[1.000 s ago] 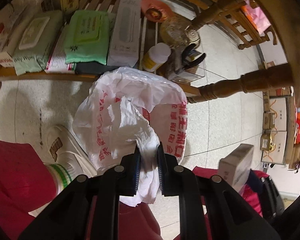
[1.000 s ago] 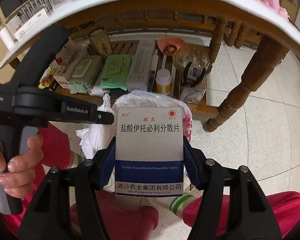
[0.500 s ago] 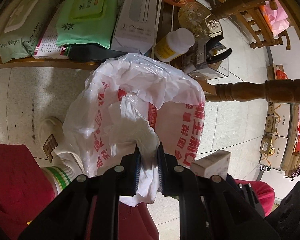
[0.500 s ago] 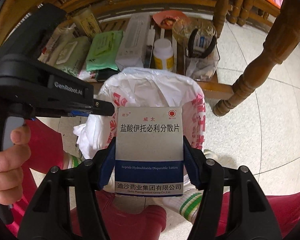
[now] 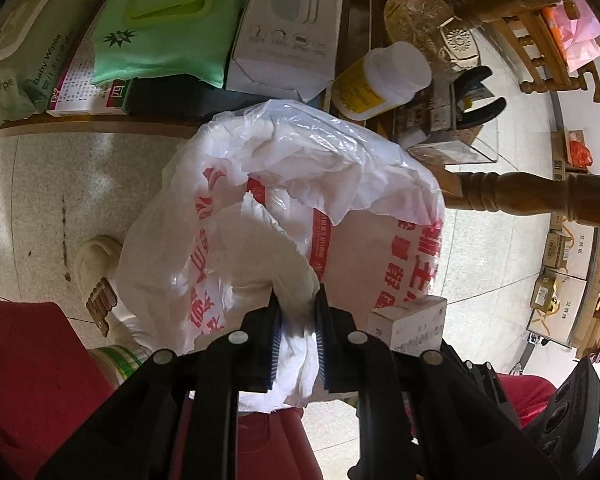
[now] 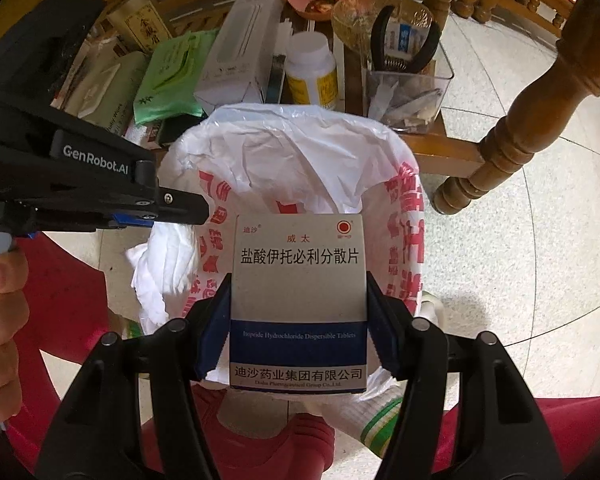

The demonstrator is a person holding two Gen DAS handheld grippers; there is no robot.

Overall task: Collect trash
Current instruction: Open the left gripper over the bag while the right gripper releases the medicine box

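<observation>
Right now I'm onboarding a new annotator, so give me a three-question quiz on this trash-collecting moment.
1. True or false: the left gripper is clamped on the rim of the plastic bag.
2. What does the right gripper hold? A) yellow-labelled pill bottle B) medicine box C) green wipes pack
3. Fill in: the medicine box hangs over the bag's open ____.

Key: 1 true; 2 B; 3 mouth.
</observation>
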